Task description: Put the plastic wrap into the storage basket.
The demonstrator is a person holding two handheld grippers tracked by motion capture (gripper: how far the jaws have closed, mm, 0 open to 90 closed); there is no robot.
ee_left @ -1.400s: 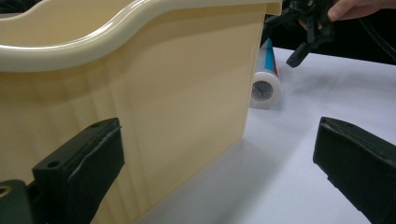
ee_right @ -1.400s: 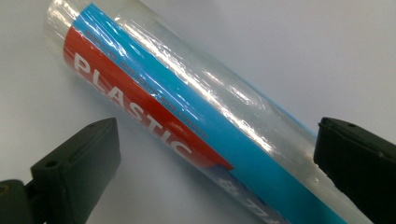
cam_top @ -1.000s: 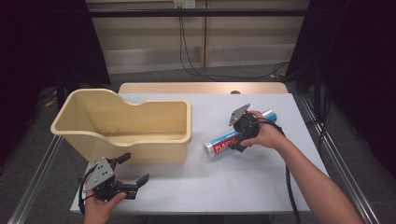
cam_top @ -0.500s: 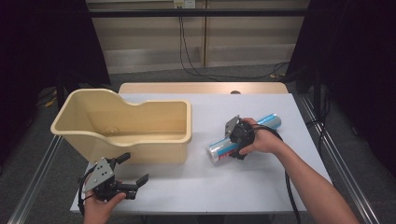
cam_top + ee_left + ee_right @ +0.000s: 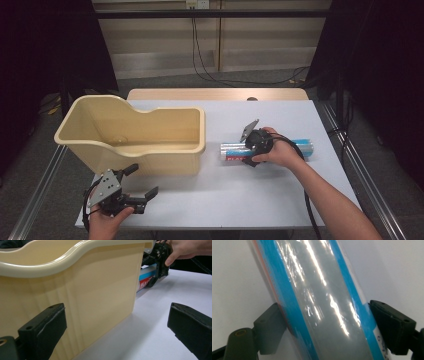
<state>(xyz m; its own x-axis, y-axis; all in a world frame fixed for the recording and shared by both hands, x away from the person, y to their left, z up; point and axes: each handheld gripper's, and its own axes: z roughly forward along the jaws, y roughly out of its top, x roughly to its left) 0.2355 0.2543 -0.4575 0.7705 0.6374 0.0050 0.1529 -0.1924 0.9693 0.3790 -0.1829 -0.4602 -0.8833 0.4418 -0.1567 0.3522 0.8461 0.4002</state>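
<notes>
A long roll wrapped in clear film, silver with blue stripes and a red label (image 5: 231, 151), lies level on the white table (image 5: 240, 195), right of centre. My right gripper (image 5: 251, 151) comes down on its middle, shut on the roll (image 5: 322, 302), with a jaw pressed to each side. My left gripper (image 5: 141, 181) rests open near the front left edge with nothing between its jaws. In the left gripper view, the left gripper (image 5: 117, 322) sits beside the beige tub's wall (image 5: 87, 285), and the roll (image 5: 146, 280) and the right gripper (image 5: 157, 267) show beyond it.
The large beige plastic tub (image 5: 150, 155) stands on the left half of the table, its curved rim higher at the left. A metal rail (image 5: 360, 165) runs along the table's right side. Cables hang at the back wall.
The right gripper has turned the roll from a slant to lie level and shifted it slightly right. The left gripper has stayed in place, open.
</notes>
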